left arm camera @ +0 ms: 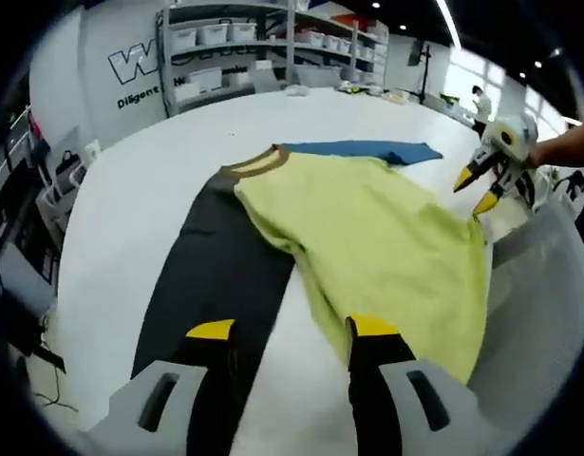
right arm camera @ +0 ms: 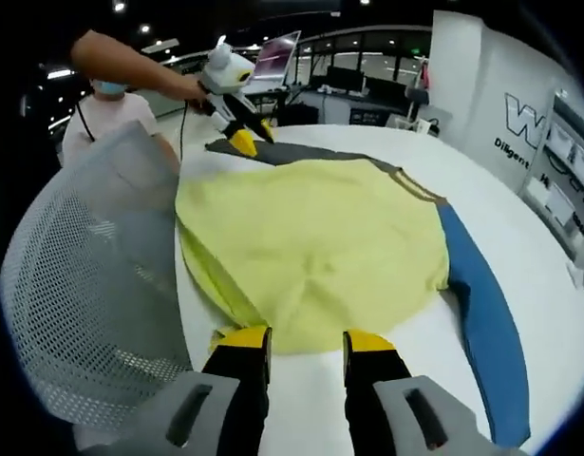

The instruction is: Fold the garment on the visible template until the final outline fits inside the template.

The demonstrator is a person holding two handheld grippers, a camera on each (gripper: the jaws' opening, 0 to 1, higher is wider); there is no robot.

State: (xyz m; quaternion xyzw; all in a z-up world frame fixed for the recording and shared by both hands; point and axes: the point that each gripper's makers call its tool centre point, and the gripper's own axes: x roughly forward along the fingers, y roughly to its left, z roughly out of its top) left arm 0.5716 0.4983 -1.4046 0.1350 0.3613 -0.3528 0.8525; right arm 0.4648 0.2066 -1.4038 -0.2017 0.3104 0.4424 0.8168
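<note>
Left gripper view, left to right: a dark sleeve [left arm camera: 216, 275] runs from the collar [left arm camera: 258, 161] at upper centre down to the lower left, passing under the left gripper [left arm camera: 293, 331], whose yellow-tipped fingers [left arm camera: 212, 330] stand spread with nothing between them. The yellow-green garment [left arm camera: 377, 247] fills the centre on the white table [left arm camera: 130, 180]; a blue sleeve [left arm camera: 367, 150] lies flat beyond it at upper centre. At the right edge the right gripper [left arm camera: 474, 188] hangs just off the garment's hem, beside a mesh chair back [left arm camera: 538, 313].

Right gripper view, left to right: the mesh chair back [right arm camera: 83, 285] fills the left; the left gripper [right arm camera: 244, 133], held by a person's hand, sits at upper left near the dark sleeve [right arm camera: 301, 150]. The garment [right arm camera: 310, 247] lies centre, its lower edge just ahead of the right gripper [right arm camera: 306, 338], whose fingers [right arm camera: 244, 340] are spread and empty. The blue sleeve [right arm camera: 481, 313] trails to the lower right.

No template outline can be made out. Judgement: the step in hand is gripping an edge for a fold. To do it well, pinch a single layer at hem and sleeve, lift both sides evenly, and lay the sleeves inward across the body without dragging the collar.
</note>
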